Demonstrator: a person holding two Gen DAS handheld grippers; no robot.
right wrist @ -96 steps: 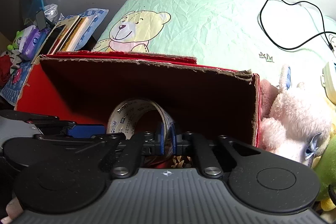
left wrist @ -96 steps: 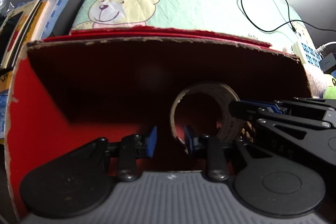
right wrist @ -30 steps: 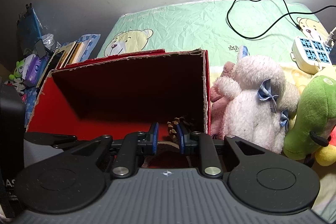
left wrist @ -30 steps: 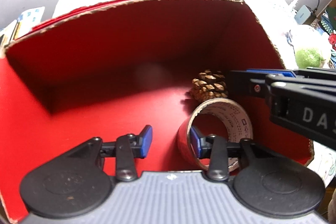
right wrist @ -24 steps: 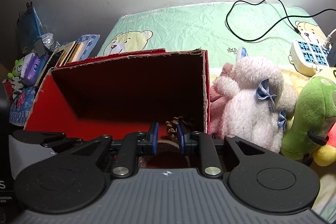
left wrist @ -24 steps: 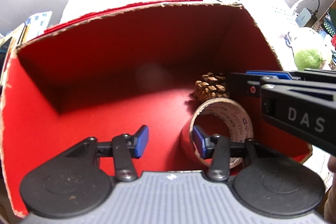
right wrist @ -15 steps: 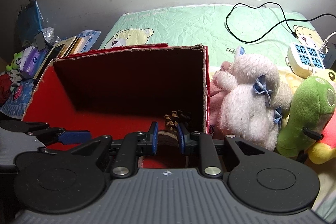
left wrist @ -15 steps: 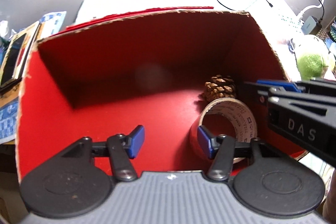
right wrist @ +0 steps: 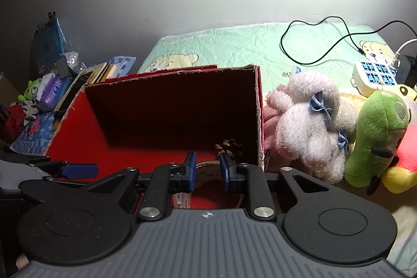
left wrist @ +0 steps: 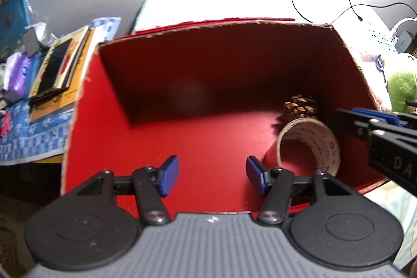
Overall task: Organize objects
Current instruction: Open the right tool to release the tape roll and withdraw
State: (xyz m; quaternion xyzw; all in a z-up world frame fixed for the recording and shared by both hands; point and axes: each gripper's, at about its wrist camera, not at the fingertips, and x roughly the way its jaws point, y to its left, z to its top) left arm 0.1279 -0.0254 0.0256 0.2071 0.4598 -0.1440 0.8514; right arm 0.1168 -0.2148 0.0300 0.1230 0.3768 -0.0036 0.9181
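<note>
Now that right tool (right wrist: 207, 171) let go of tape roll (left wrist: 310, 145), both tools gape apart w/ left tool (left wrist: 209, 175) wider.

Red box (left wrist: 208, 85) with raw brown cardboard edges. Brown pine cone (left wrist: 299, 108). Beige tape roll (left wrist: 310, 145) printed with dark text. Blue pads on black fingers (left wrist: 170, 171). Mint-green sheet (right wrist: 234, 46) with yellow bear print. White plush (right wrist: 310, 124) with blue bows; green plush (right wrist: 375, 132).
</note>
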